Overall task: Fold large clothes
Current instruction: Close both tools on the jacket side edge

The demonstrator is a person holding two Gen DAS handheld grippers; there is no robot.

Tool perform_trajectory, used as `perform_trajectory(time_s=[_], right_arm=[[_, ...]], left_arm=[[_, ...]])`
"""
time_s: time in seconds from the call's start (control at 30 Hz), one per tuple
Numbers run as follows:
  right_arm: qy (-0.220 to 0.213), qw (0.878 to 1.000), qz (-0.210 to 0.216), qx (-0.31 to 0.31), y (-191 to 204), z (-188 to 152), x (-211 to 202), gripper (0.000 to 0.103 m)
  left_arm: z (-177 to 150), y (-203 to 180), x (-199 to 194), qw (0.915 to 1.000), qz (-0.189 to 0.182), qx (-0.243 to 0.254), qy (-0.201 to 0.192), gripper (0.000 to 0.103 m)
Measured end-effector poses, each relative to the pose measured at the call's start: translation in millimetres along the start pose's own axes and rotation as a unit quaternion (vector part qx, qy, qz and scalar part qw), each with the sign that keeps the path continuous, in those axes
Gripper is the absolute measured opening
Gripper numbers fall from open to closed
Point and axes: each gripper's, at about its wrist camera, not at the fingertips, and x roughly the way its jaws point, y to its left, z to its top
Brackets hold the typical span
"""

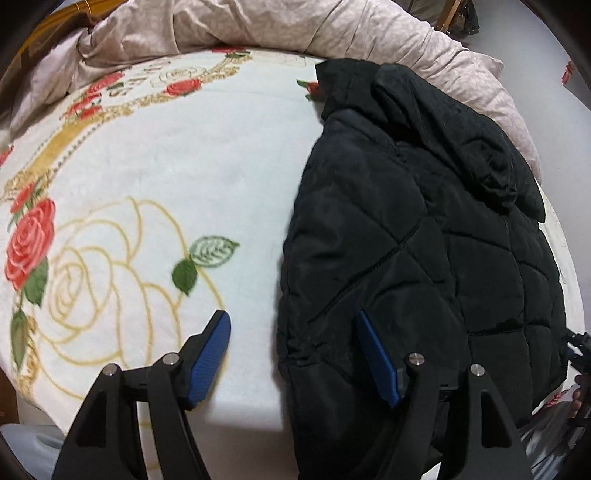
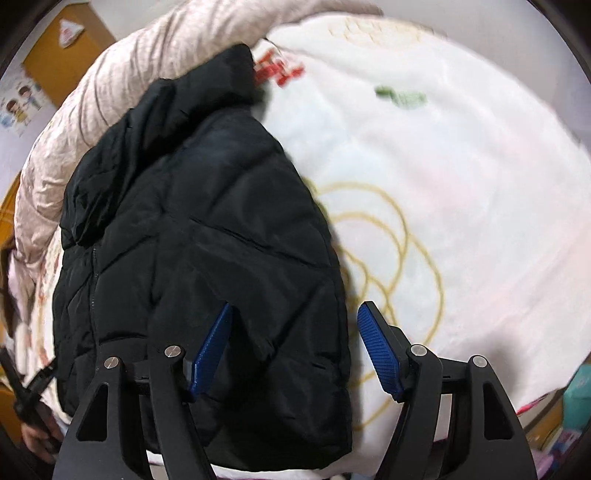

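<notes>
Both wide apart, empty: left hand-held gripper [image 1: 293, 321] and right hand-held gripper [image 2: 295, 312] straddle black quilted jacket [image 1: 406, 258] edges on the bed [image 1: 221, 166].

Bed [image 1: 240, 166] carried a white blanket [image 1: 221, 147] printed with red roses and gold rose outlines. A black quilted jacket [image 1: 424, 258] lay folded at the near edge — hood toward the far edge, where a crumpled beige duvet [image 1: 295, 26] was heaped.

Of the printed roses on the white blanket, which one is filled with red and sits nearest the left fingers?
The big red rose at the blanket's left edge. The gold-outline rose beside it is unfilled; the other red roses lie far up near the crumpled quilt.
</notes>
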Motion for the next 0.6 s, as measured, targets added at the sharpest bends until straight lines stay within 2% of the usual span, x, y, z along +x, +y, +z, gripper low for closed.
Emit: perform_trajectory(time_s=[0.33,0.37,0.4,0.43,0.47,0.5,0.53,0.57,0.6], right_arm=[[0.051,0.997,0.056,0.032,-6.5,-14.8,5.3,0.073],[0.055,0.997,0.051,0.025,-3.7,-15.7,4.6,0.069],[0.056,0.997,0.048,0.023,-2.0,-16.4,3.1,0.054],[0.054,0.997,0.051,0.024,-1.5,-15.9,0.9,0.039],[0.05,0.997,0.053,0.025,0.0,-15.2,-2.1,0.033],[0.043,0.997,0.055,0.023,1.8,-15.5,-8.1,0.022],[0.037,0.997,0.057,0.02,5.2,-14.6,-12.5,0.018],[0.031,0.998,0.058,0.016,8.7,-14.5,-17.1,0.016],[0.024,0.998,0.06,0.012,12.1,-14.1,-22.7,0.015]], left_arm=[[-23.4,-10.4,0.8,0.9997,-0.015,0.017,0.007,0.074],[-23.9,-12.5,0.8,0.9996,-0.012,0.022,0.009,0.074],[-22.3,-13.9,0.8,0.9995,-0.009,0.026,0.012,0.071],[-21.4,-16.2,0.3,0.9994,-0.012,0.03,0.015,0.057],[-20.0,-19.8,-0.4,0.999,-0.019,0.035,0.02,0.042],[-18.7,-23.9,-2.7,0.9988,-0.013,0.043,0.02,0.037],[-17.1,-29.2,-6.5,0.9983,-0.008,0.054,0.019,0.024],[-14.9,-33.4,-11.4,0.9979,-0.007,0.062,0.016,0.018],[-13.1,-36.2,-17.8,0.9978,-0.006,0.064,0.012,0.016]])
